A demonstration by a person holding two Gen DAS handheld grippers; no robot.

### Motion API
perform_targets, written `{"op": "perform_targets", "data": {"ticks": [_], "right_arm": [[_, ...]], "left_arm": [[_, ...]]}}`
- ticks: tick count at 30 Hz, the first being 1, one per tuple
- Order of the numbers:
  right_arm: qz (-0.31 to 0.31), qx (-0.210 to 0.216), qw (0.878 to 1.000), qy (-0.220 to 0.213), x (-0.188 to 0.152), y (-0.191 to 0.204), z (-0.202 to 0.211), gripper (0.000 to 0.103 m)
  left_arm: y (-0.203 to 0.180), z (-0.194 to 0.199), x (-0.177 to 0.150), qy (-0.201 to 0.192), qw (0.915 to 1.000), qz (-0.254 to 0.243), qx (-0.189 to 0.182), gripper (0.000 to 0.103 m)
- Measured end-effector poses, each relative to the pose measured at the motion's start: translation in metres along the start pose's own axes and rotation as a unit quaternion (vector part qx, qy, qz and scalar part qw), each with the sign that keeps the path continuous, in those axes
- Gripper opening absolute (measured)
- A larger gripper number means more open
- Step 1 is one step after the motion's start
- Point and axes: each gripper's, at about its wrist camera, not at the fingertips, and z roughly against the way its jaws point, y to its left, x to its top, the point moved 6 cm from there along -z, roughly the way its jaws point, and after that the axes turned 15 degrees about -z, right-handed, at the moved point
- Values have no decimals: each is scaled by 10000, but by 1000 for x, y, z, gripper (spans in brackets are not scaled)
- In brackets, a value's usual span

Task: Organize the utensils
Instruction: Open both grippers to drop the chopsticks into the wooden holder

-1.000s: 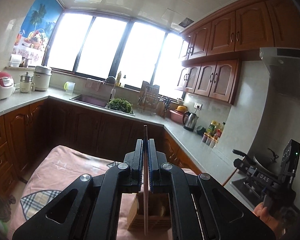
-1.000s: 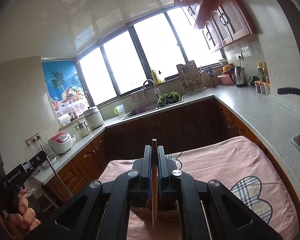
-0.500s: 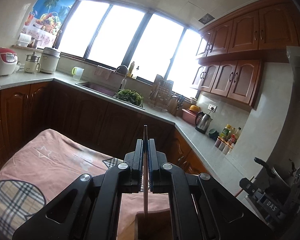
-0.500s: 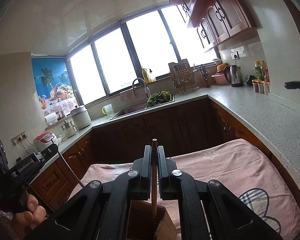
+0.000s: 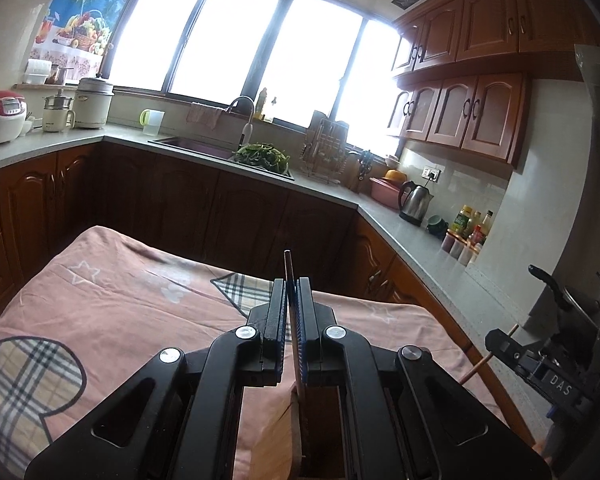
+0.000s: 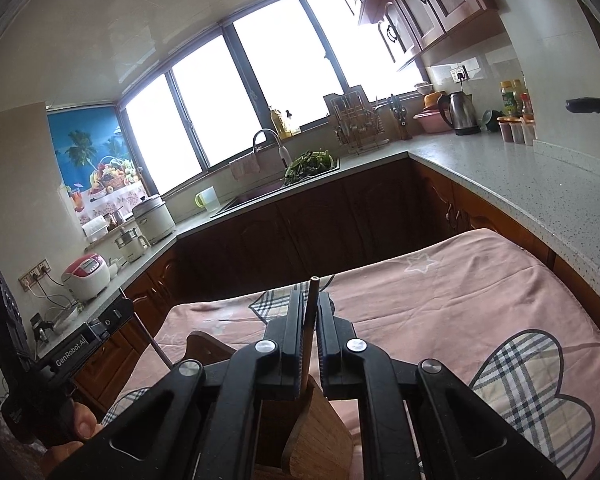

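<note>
Left fingers: the left gripper (image 5: pixel 291 320) is clenched on a single chopstick (image 5: pixel 289 280), its two pads pressed flat against the thin shaft with no gap showing.
Left chopstick axis: it runs along the line of the fingers, blunt top poking out beyond the fingertips, lower end dropping below the jaws toward the wooden holder (image 5: pixel 278 446).
Left chopstick to holder: the tip appears to sit at or just inside the holder's dark opening; the gripper body hides the exact point, so I cannot tell whether it touches the bottom.
Right fingers: the right gripper (image 6: pixel 309 322) is likewise clamped on its own chopstick (image 6: pixel 310 300), gripped partway down the shaft.
Right chopstick axis: near upright and slightly tilted, hollow-looking top end above the fingertips, lower end heading down into the holder's compartment beside the curved wooden divider (image 6: pixel 300 436).
Holder position: it stands on the pink cloth (image 5: pixel 140 304) directly under both grippers, closer to the cameras than any other thing.
Which hand is nearer: both look equally poised over the holder; neither has a clear lead.
Deciding relation: each stick already points down into the opening, so the coming move is likely a plain release, letting both drop along their own length.
Risk: a tilted stick could catch the divider edge.
</note>
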Motion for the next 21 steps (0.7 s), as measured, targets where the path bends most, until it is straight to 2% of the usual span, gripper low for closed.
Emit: {"op": "perform_targets", "data": {"ticks": [14, 16, 17, 18, 19, 21], "right_arm": [[-5, -110, 9998, 189, -3, -1, -2, 12], [-58, -136, 9997, 216, -3, -2, -1, 19], [-95, -119, 9996, 227, -3, -4, 0, 30], [-131, -87, 9996, 220, -2, -4, 3, 43], [-158, -74, 9997, 191, -2, -3, 5, 48], [-178, -61, 9997, 158, -1, -3, 10, 51]], "left_arm": [[-3, -6, -7, 274, 9996, -99, 8, 4], [-3, -5, -7, 311, 9995, -103, -4, 12], [-3, -5, -7, 327, 9994, -111, 9, 16], [-2, -4, -7, 335, 9994, -110, 26, 30], [-1, -2, -6, 333, 9994, -92, 53, 44], [1, 3, -5, 296, 9995, -54, 62, 52]]}}
